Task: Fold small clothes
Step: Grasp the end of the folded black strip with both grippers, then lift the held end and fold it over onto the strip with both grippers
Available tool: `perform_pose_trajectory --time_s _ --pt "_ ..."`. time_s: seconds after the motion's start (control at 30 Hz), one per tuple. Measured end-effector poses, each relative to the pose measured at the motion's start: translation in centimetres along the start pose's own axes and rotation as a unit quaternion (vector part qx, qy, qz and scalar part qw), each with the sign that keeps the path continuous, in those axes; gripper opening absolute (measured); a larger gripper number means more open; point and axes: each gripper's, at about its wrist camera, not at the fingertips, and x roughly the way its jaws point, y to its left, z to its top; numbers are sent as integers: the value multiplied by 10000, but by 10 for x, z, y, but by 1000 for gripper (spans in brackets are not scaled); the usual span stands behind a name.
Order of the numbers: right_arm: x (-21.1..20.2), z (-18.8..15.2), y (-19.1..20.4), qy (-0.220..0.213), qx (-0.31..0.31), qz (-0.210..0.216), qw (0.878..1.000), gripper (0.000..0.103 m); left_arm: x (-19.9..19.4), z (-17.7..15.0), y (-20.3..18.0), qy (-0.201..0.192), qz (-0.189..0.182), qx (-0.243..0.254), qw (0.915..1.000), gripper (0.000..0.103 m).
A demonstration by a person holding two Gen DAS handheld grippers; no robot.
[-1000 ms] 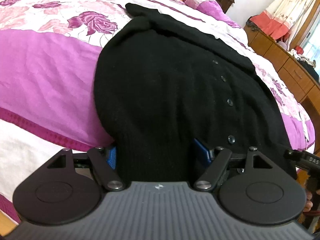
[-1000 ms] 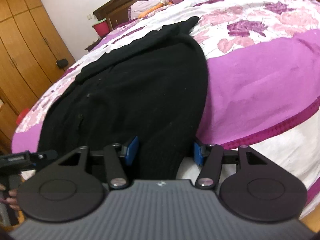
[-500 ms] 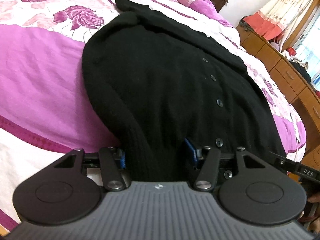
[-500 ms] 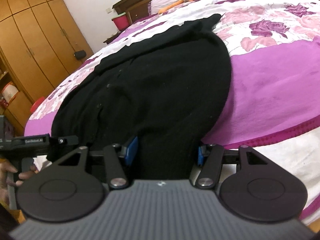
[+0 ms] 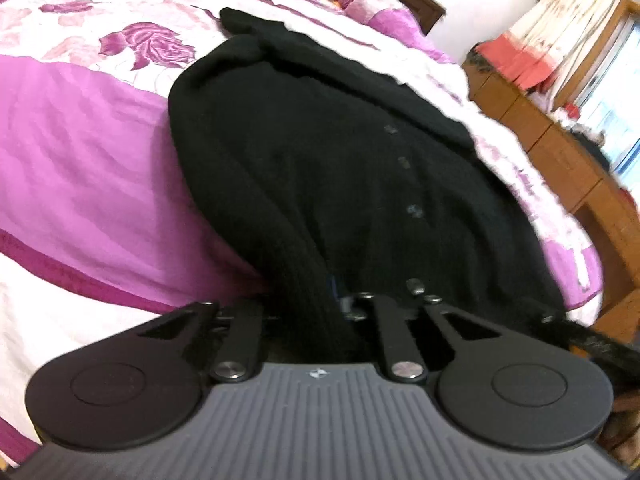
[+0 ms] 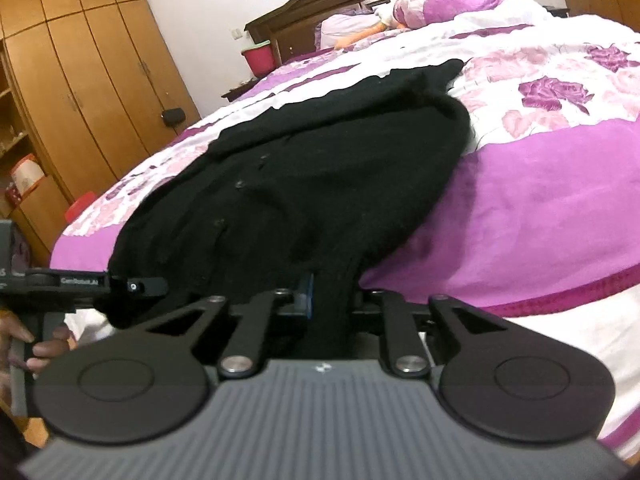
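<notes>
Cardigan (image 5: 352,184), black knit, looks soft, floppy and light; take it at the ribbed hem corners. Left gripper (image 5: 316,300) is clamped on the hem; right gripper (image 6: 332,296) is closing, hem bunched between its jaws.

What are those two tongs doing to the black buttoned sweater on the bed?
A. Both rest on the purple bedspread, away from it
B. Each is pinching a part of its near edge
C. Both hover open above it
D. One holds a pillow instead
B: the left tongs and the right tongs each have a bunch of the black sweater squeezed between their fingers.
</notes>
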Motion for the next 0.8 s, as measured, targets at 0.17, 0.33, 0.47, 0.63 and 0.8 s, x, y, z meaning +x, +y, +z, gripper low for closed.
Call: perform_pose_trajectory --time_s 0.17,0.33,0.47,0.63,0.8 --pt "-13 5 -4 -349 382 248 9983 13 -21 7 -3 -264 -422 -149 9986 9" --pt "-26 28 5 -840 390 294 9953 12 -38 30 -10 -668 -977 -409 9921 9" --pt "-26 46 11 -1098 435 433 9921 12 -47 50 -20 -1060 -1143 -466 9867 9" --pt "-24 63 11 -1508 907 597 9826 12 -46 72 -23 -1316 -1215 -654 9816 9" --pt "-23 82 12 -1971 1318 676 9691 12 -50 95 -31 -1642 -1233 -631 9767 9"
